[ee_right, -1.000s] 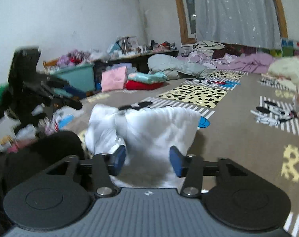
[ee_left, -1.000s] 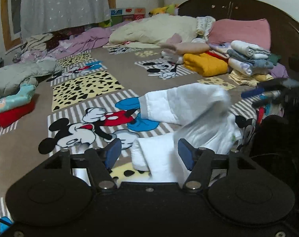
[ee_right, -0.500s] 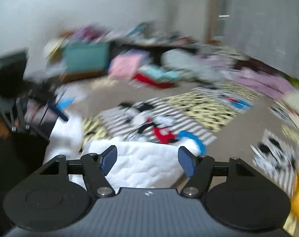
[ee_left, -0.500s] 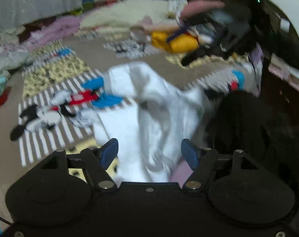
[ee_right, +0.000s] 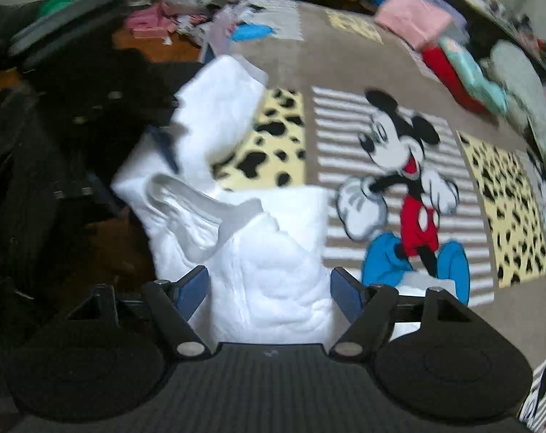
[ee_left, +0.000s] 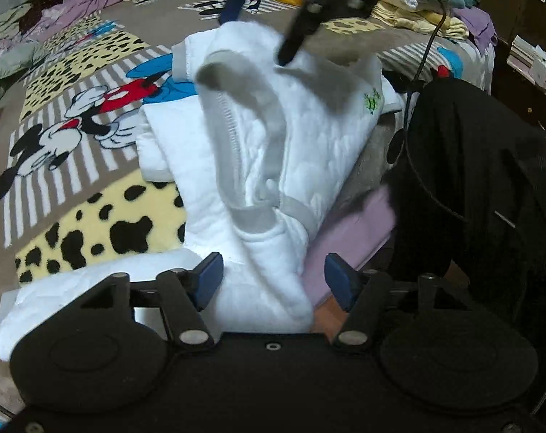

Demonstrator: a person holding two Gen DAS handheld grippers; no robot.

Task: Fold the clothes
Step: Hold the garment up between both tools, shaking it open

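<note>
- The left hand-held gripper (ee_left: pixel 273 279) points steeply down at the bed; its jaws have just been closing, yet they stand apart, with a fold of the white garment (ee_left: pixel 258 151) between the blue pads and no pad clearly pressing it.
- The right hand-held gripper (ee_right: pixel 271 290) also points down, jaws spread, released; the quilted white cloth bulges up between its pads (ee_right: pixel 191 288) and seems to brush them without being clamped.
- The garment lies crumpled on the bedspread (ee_left: pixel 92 223) straight ahead of both grippers, grey-trimmed, with a small green mark near its far right edge.
- In the left view, the right gripper hangs over the garment's far end, blurred.
- Left of the left gripper, the bedspread shows a cartoon mouse (ee_left: pixel 78 126) and yellow spotted patches.
- Far ahead of it, folded clothes (ee_left: pixel 417 3) are stacked.
- To its right is a dark garment (ee_left: pixel 489 187) worn by the person.
</note>
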